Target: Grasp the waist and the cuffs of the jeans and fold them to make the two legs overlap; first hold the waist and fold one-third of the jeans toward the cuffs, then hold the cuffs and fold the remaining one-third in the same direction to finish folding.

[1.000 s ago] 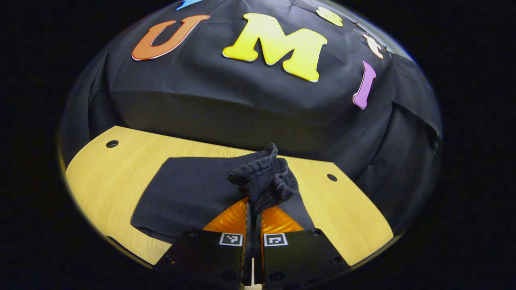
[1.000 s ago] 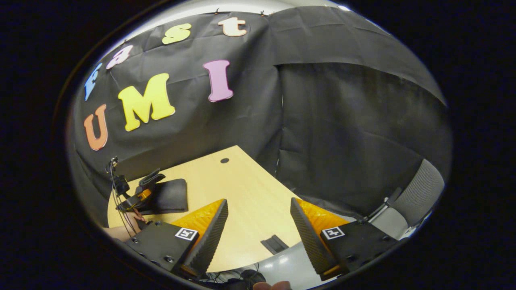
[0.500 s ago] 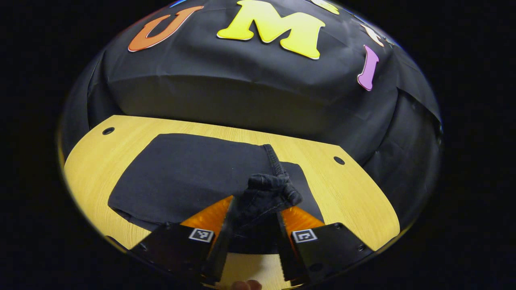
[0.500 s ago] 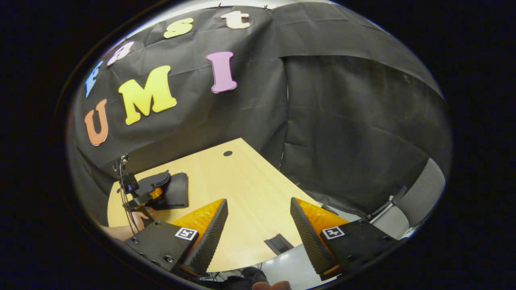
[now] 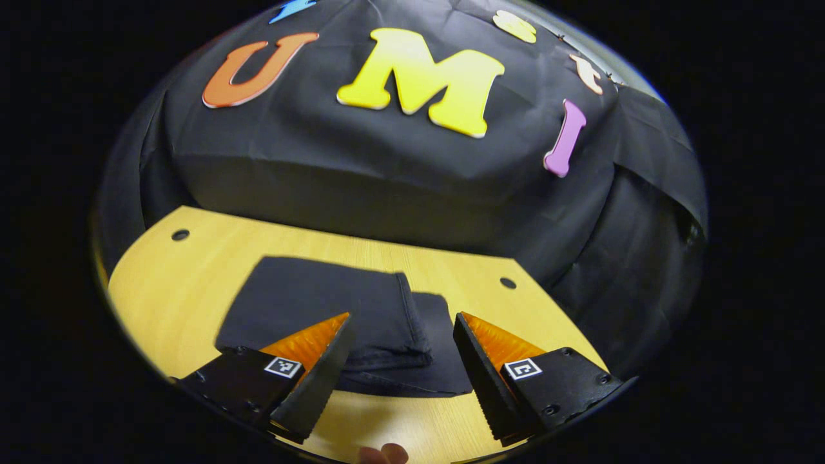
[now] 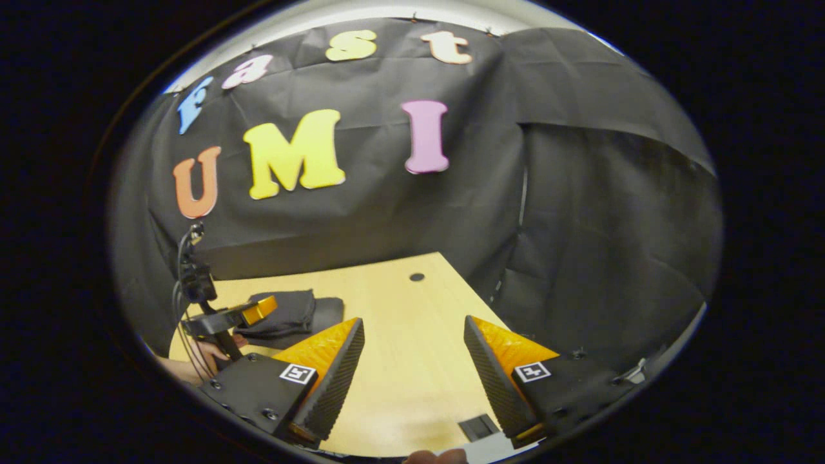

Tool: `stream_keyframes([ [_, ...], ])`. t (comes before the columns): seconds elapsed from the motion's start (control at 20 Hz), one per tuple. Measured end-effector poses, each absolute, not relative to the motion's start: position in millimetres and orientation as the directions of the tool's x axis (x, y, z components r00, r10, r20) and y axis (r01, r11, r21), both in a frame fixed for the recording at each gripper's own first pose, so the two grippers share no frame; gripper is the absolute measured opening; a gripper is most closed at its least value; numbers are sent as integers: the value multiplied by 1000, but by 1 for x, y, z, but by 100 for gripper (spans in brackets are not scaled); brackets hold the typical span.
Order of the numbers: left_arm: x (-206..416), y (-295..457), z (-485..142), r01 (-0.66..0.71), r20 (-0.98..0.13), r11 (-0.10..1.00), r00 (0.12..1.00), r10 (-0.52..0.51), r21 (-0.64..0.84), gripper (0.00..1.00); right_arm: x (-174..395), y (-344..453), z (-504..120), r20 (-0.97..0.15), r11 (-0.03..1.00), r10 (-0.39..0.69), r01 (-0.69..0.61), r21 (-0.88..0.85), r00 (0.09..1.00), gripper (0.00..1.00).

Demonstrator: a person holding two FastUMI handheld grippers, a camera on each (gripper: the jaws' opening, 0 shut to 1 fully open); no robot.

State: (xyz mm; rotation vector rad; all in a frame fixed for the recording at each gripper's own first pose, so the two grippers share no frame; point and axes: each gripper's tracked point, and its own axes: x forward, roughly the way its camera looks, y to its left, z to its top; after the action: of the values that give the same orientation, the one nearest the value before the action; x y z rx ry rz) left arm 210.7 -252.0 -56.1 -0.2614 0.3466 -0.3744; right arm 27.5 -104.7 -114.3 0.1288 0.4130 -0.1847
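The left gripper (image 5: pixel 403 335) is hanging spread wide just above the jeans (image 5: pixel 335 309), gripping nothing, which suggests the last fold is laid. The jeans are lying as a compact layered stack on the table (image 5: pixel 193 283), toward its back edge. The right gripper (image 6: pixel 412 341) is idling with fingers apart over bare wood, well clear.

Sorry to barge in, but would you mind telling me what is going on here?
A person is folding dark jeans on a wooden table with two handheld grippers. The jeans lie in a flat folded stack. The left gripper is open just above them, gripping nothing. The right gripper is open too, off to the side over bare table.
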Motion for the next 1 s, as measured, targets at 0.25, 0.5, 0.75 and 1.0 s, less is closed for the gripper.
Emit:
stream_keyframes([
  [0.25,210,-154,75,249,-86,950,959,-268,-187,98,85,-75,-85,-223,997,2,17,81,975,96],
  [0.5,178,-100,148,108,64,989,993,-102,-97,100,108,-42,-58,-80,994,90,-85,68,993,93],
  [0.75,134,-75,170,31,135,993,991,-15,-118,97,107,-24,-52,-42,987,152,-149,66,988,93],
  [1.0,112,-80,163,31,130,993,991,-15,-115,97,106,-25,-48,-19,989,145,-145,43,989,93],
])
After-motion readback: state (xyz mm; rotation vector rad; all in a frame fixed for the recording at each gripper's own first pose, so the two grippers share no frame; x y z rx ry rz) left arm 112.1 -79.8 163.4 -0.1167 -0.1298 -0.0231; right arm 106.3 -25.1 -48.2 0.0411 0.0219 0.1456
